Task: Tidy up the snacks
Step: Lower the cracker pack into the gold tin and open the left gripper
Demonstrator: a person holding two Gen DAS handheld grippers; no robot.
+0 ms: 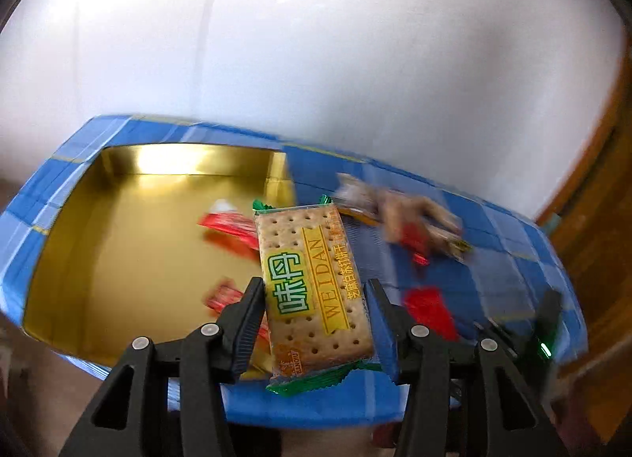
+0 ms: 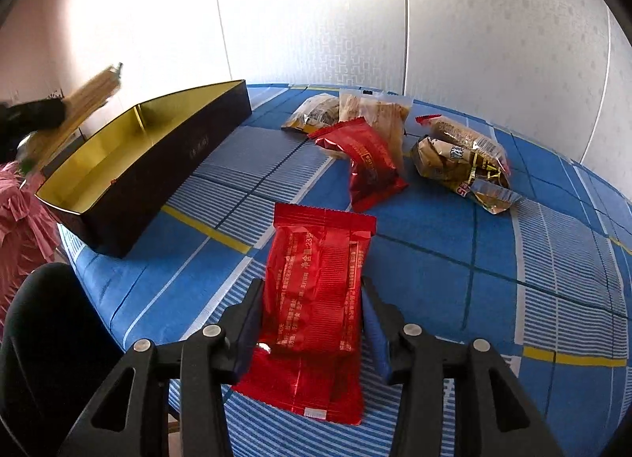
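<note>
In our left gripper (image 1: pixel 314 328) we hold a cracker pack (image 1: pixel 312 283) between both fingers, above the near right corner of the open box (image 1: pixel 63 220), so the pack hangs partly over the gold floor and partly over the cloth (image 1: pixel 493 228). The left half of the box floor is bare; we see 2 or 3 small red packets (image 1: pixel 227 222) in the right part, but they are blurred. In the right view our right gripper (image 2: pixel 312 316) has its fingers around a red pack (image 2: pixel 316 299) that lies flat on the cloth; the pads stand just beside its long edges, and we cannot tell if they press it already. Between this pack and the box there is a free strip of cloth. Only the right view shows the dark outer wall of the box, which stands near the left edge of the table, and the pile at the far side: 1 more red bag (image 2: pixel 367 160) on top of a clear bag (image 2: pixel 379 109), with brown bags (image 2: pixel 462 157) to its right, well apart from the box. The left view shows the same pile only as a blur. The table (image 2: pixel 553 259) has a blue checked cloth with white and yellow lines; behind it is a pale wall (image 2: pixel 316 14), and the left view shows wood (image 1: pixel 600 180) at the right.
</note>
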